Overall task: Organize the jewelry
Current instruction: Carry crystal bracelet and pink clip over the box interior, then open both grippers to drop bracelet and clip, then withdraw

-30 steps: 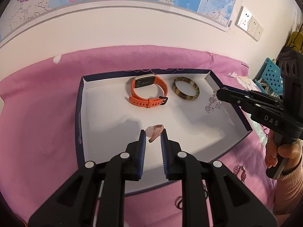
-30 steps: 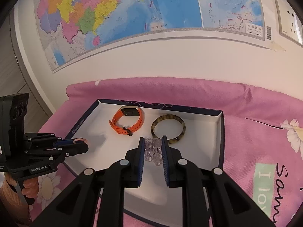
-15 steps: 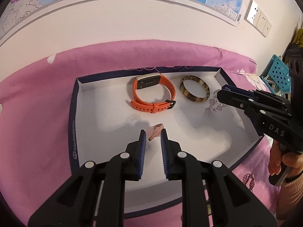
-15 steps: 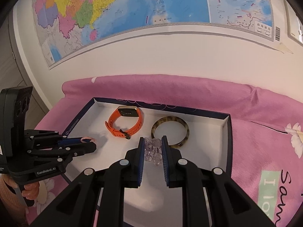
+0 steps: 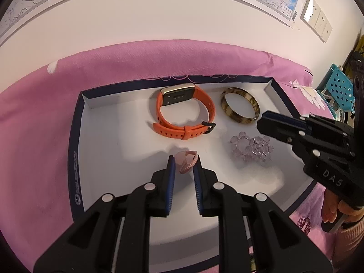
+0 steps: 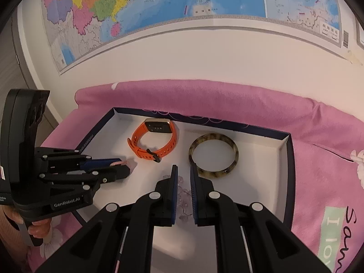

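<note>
A white tray with a dark blue rim [image 5: 75, 136] [image 6: 286, 182] lies on the pink cloth. In it are an orange watch [image 5: 184, 113] [image 6: 154, 141] and a tortoiseshell bangle [image 5: 240, 108] [image 6: 213, 154]. My left gripper [image 5: 183, 167] [image 6: 122, 167] is shut on a small pink braided bracelet [image 5: 187, 163] [image 6: 117, 163], low over the tray floor. A clear crystal bead bracelet [image 5: 251, 147] [image 6: 184, 193] lies on the tray floor. My right gripper [image 6: 183, 173] [image 5: 264, 120] is just above it, jaws slightly apart around the beads.
A pink cloth [image 5: 34, 125] covers the table against a white wall with a map [image 6: 159, 6]. Another piece of jewelry [image 5: 303, 224] lies on the cloth outside the tray's right edge. A blue perforated basket [image 5: 339, 88] stands at the far right.
The crystal bracelet went from hanging in my right gripper to lying on the tray floor. Both grippers moved lower and closer to the tray. The left still holds the pink bracelet.
</note>
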`<act>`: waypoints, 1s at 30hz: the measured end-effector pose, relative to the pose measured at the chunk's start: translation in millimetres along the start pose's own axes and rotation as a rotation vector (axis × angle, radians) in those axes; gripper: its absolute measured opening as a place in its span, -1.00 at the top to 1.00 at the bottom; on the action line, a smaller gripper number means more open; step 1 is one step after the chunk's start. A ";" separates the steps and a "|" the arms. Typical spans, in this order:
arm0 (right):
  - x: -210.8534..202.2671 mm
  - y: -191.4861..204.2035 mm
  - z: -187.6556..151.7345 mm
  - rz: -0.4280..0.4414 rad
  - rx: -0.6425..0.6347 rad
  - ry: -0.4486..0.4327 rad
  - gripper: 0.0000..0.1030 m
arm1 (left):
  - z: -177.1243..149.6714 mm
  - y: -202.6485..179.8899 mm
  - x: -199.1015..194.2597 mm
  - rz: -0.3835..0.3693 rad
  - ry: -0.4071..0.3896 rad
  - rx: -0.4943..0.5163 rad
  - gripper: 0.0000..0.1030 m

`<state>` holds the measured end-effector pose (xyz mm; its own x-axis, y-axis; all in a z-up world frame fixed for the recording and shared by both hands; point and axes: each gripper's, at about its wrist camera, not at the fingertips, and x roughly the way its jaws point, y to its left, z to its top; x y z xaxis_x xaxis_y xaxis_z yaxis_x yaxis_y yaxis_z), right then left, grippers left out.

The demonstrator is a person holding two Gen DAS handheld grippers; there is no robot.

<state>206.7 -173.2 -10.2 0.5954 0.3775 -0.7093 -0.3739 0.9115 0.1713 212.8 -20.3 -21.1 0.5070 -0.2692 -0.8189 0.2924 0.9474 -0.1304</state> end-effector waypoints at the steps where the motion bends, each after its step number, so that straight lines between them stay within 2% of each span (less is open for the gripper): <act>1: -0.1 -0.1 -0.5 0.002 0.002 0.004 0.82 | -0.2 1.2 -0.3 0.001 -0.005 0.005 0.68; 13: -10.6 14.4 -19.0 0.067 -0.082 0.072 0.78 | 0.9 -1.3 1.2 0.007 -0.019 0.007 0.60; 15: -6.3 15.7 -21.6 0.052 -0.101 0.094 0.78 | 0.5 -1.5 0.7 0.015 -0.024 0.006 0.45; 18: 2.4 12.9 -22.6 0.023 -0.094 0.111 0.78 | -0.3 -3.6 -1.3 0.023 -0.032 0.012 0.36; 20: 5.2 10.8 -21.2 -0.002 -0.087 0.103 0.78 | -1.9 -4.8 -4.4 0.028 -0.043 0.017 0.34; 23: 7.8 5.4 -18.6 -0.016 -0.055 0.094 0.78 | -3.5 -3.8 -13.9 0.043 -0.071 0.017 0.14; 26: 2.7 2.3 -18.9 -0.017 -0.034 0.078 0.76 | -5.3 -2.8 -26.9 0.051 -0.104 0.015 0.06; 28: -6.0 1.1 -19.8 -0.012 -0.028 0.060 0.71 | -8.4 -2.4 -38.6 0.056 -0.131 0.017 0.03; 30: -16.8 0.6 -21.0 -0.002 -0.025 0.038 0.47 | -13.6 -3.5 -51.8 0.059 -0.157 0.028 -0.05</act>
<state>181.5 -182.4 -12.6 0.5688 0.3688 -0.7351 -0.3908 0.9077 0.1530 174.5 -7.3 14.1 0.6438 -0.2392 -0.7269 0.2794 0.9578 -0.0676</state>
